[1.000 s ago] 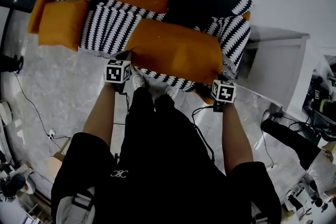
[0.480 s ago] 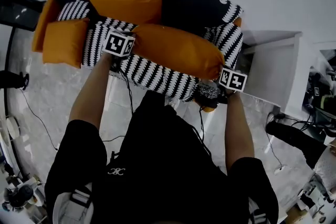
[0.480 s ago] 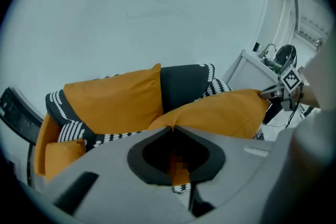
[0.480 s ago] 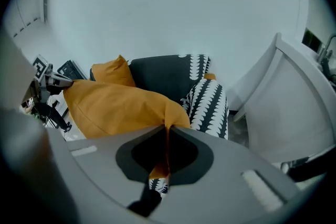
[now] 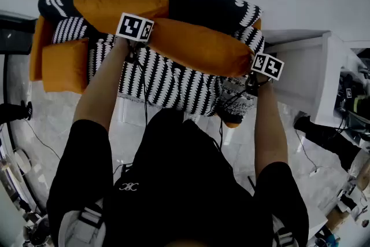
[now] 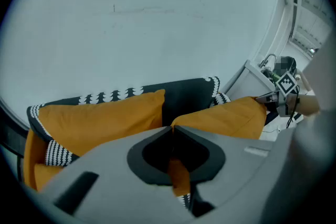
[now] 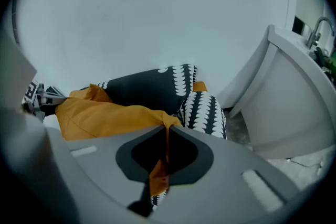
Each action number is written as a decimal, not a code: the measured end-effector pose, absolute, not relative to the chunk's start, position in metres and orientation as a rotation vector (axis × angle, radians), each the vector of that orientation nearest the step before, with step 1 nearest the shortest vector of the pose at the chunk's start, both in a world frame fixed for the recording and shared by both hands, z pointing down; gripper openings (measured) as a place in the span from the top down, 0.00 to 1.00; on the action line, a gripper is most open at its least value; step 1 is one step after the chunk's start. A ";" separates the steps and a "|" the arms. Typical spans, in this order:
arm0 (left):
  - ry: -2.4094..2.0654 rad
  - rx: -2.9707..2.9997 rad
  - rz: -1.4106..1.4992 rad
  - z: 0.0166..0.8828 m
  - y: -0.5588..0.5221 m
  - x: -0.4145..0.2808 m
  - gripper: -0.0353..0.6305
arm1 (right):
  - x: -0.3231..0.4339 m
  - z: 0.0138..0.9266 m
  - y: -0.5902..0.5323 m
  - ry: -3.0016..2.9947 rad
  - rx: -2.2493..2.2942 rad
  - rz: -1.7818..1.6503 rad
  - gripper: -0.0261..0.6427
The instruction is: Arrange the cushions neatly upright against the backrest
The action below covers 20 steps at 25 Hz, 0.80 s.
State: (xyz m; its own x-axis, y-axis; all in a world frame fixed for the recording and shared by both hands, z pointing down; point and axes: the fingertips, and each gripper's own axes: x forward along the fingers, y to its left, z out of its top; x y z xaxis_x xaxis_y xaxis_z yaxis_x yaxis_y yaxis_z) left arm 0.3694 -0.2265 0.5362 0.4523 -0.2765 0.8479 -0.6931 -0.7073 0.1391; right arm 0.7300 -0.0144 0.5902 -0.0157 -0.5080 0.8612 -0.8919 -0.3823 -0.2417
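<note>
The sofa (image 5: 202, 6) lies beyond both pairs of jaws, its black backrest facing them and the striped seat below.

The long orange cushion (image 5: 202, 46) stretches from one pair of jaws to the other. It hangs slanted over the seat, just in front of the backrest. By the look of it, it is not yet set upright there.

A second orange cushion (image 5: 115, 6) stands beyond the left jaws and to their left, upright against the backrest, so that one seems done.

A smaller orange cushion (image 5: 63, 63) lies well out to the left of the left jaws, at the seat's end and away from the backrest, so it looks still to be placed.

The left gripper (image 6: 171, 129) has its jaws pinched nearly together on a corner of the long cushion, with orange cloth showing between them. The right gripper (image 7: 167, 129) is clamped the same way on the opposite corner.

I judge the task roughly a third done: the held cushion wants seating, then the small one.
</note>
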 end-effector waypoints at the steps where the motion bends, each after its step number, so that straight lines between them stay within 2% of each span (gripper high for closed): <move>1: -0.803 2.235 1.168 0.537 -0.236 0.374 0.92 | 0.735 0.589 -0.025 -1.445 1.897 1.372 0.94; 10: -0.793 2.227 1.172 0.556 -0.314 0.410 0.92 | 0.780 0.593 -0.122 -1.329 1.996 1.427 0.94; 20: -0.740 2.181 1.213 0.615 -0.330 0.431 0.92 | 0.795 0.628 -0.161 -1.264 1.919 1.310 0.94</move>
State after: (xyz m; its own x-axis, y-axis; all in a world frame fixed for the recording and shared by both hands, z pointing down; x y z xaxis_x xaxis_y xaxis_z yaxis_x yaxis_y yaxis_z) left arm 0.4312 -0.3300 0.6152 0.4460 -0.2036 0.8715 -0.6817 -0.7083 0.1834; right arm 0.7955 -0.1609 0.6285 0.1099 -0.4160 0.9027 -0.8874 -0.4501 -0.0994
